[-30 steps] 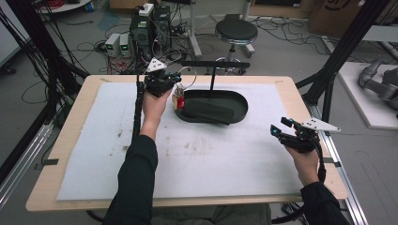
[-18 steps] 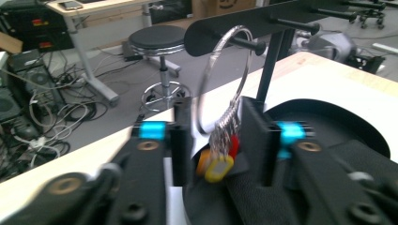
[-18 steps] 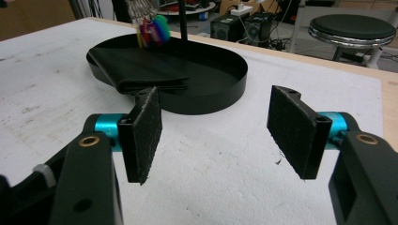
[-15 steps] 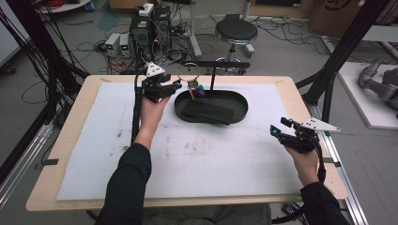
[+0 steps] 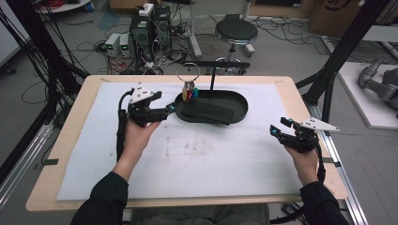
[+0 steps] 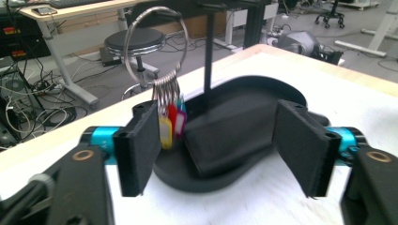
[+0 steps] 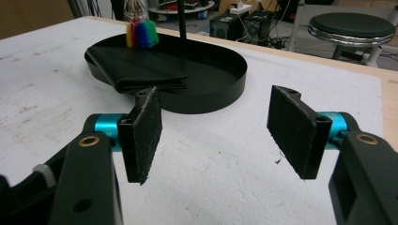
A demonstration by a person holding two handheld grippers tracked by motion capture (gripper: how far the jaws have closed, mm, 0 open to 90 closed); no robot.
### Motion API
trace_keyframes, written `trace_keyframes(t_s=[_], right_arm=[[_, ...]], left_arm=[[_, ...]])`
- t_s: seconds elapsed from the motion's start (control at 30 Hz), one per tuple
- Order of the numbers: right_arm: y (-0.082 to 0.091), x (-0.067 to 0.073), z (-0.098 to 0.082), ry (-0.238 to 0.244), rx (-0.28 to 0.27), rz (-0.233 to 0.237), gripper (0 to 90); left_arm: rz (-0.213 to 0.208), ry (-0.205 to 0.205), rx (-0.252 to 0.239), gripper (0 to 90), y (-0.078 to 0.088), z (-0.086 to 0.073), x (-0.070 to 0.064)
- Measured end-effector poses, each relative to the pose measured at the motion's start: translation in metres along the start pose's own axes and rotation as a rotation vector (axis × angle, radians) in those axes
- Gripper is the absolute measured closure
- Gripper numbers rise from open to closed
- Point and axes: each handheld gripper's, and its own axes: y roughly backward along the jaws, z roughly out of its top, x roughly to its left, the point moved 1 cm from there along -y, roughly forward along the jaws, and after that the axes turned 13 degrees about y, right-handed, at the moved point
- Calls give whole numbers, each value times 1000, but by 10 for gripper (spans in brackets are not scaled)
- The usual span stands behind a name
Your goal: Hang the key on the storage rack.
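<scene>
Between the earlier frames and this one, the left claw (image 5: 172,108) had let go of the key ring (image 5: 189,75) and drawn away to the left of the black tray (image 5: 240,107). Its jaws had just been opening and stood wide apart with nothing between them. In the left gripper view the key ring (image 6: 157,40) with its coloured tags (image 6: 171,123) stood up at the near end of the tray (image 6: 291,96), just beyond the left pad, apart from it. A folded black cloth (image 5: 209,111) lay inside the tray, beside the thin upright post (image 5: 213,78). Judging from this, the placing of the keys looked done and the left hand was free for the next step. Farther right, the right claw (image 5: 276,131) rested over the white mat of the counter (image 5: 300,96), jaws apart and empty, well clear of the tray.
</scene>
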Motion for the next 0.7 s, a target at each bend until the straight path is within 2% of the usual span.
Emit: trace_keyframes(t_s=[0.1,0.2,0.37,0.5,0.63,0.7], right_arm=[[2,-1,0,-4,-5,-5,366],[3,-2,0,-8,-9,-10,366],[3,-1,0,-6,-8,-15,366],[5,-3,0,-14,-13,-25,366],[5,-3,0,-25,-6,-31,366],[6,-3,0,-25,-4,-38,366]], left_arm=[[-4,-11,-7,292,18,-12,-3],[-9,-2,2,268,32,-26,0],[16,20,2,258,51,-49,9],[38,34,-5,252,58,-64,17],[46,63,-5,251,60,-73,22],[46,64,-4,251,61,-76,24]])
